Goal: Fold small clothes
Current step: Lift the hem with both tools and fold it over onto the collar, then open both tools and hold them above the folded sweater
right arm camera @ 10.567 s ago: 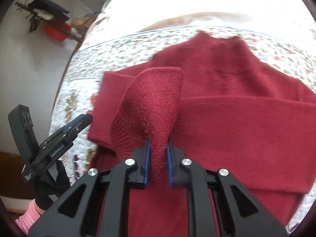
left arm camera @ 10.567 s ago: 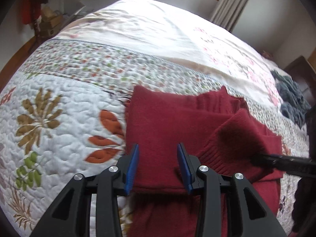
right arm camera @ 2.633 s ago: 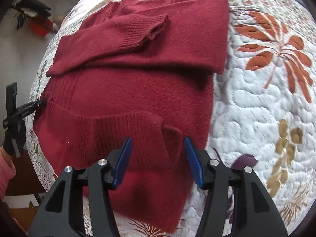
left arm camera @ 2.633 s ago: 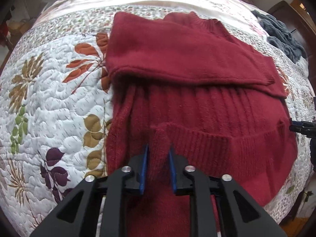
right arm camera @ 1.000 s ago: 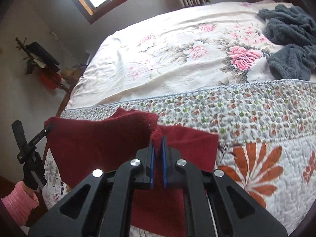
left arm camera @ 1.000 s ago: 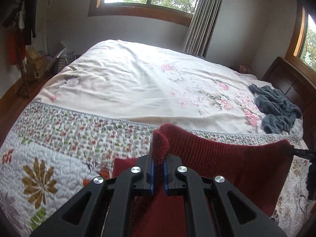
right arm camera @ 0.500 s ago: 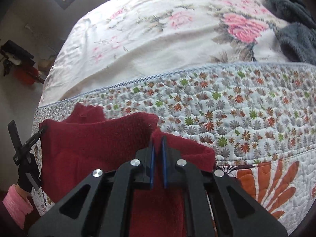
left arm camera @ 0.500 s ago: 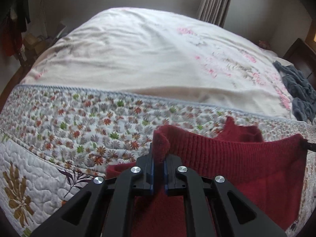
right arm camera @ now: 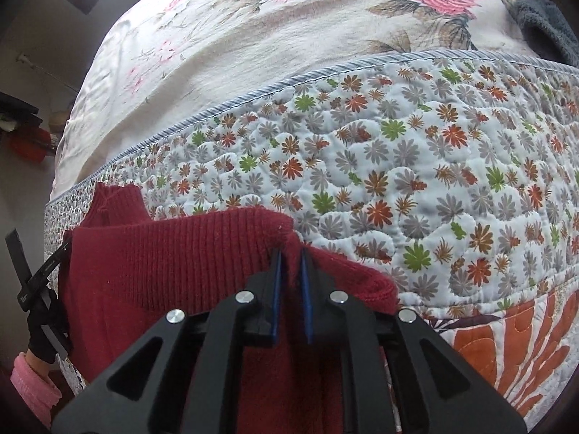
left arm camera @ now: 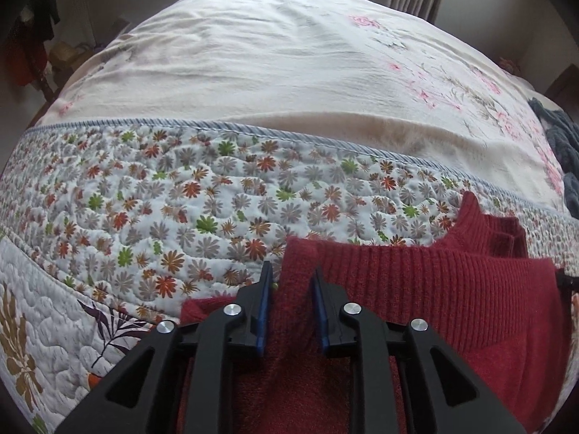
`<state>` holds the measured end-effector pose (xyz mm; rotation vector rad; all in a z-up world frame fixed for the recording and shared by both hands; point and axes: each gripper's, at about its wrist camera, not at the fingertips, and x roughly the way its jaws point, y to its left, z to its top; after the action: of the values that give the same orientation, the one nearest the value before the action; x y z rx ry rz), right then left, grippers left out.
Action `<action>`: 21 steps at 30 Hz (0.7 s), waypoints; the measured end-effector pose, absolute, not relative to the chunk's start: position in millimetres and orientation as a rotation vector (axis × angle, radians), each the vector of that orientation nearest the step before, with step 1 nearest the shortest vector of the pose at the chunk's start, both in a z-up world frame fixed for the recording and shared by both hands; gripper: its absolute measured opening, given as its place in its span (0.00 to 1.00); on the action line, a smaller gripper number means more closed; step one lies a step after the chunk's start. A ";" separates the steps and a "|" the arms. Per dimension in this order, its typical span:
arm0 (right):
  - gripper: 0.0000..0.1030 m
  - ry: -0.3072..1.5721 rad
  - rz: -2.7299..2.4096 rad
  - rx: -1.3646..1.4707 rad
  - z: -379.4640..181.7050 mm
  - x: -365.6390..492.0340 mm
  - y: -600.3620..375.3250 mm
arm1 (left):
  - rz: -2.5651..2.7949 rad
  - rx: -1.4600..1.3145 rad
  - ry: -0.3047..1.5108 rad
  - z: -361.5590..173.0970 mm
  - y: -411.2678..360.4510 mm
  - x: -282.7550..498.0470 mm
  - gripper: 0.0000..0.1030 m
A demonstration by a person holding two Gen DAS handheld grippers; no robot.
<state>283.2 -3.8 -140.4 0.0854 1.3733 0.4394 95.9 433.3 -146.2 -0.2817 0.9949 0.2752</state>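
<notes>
A red knitted sweater [left arm camera: 434, 289] lies on the quilt, its ribbed hem folded up to just below the collar [left arm camera: 485, 224]. In the left wrist view my left gripper [left arm camera: 292, 282] stands at the hem's left corner, its blue pads parted, with the fabric ridge loose between them. In the right wrist view the sweater [right arm camera: 173, 260] fills the lower left, and my right gripper [right arm camera: 289, 256] is shut on the hem's right corner. The left gripper [right arm camera: 39, 275] also shows there, at the sweater's far edge.
The flower-patterned quilt [left arm camera: 181, 199] covers the near part of the bed, and a cream floral sheet [left arm camera: 289, 65] lies beyond it. A grey blanket [right arm camera: 542, 18] is heaped at the far right. A gloved hand with a pink sleeve [right arm camera: 32, 390] holds the left gripper.
Both grippers have carried the hem forward and down onto the upper part of the sweater. The left gripper's pads have parted; the right's have barely moved.
</notes>
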 end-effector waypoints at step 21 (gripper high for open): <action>0.44 1.445 0.566 0.201 -100.4 114.4 -91.3 | 0.139 -0.313 0.990 -95.3 349.3 -50.3 0.46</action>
<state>114.4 -91.3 -100.4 0.2015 1.4446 0.5656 -50.3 349.3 -95.3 -0.3129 0.9902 0.1395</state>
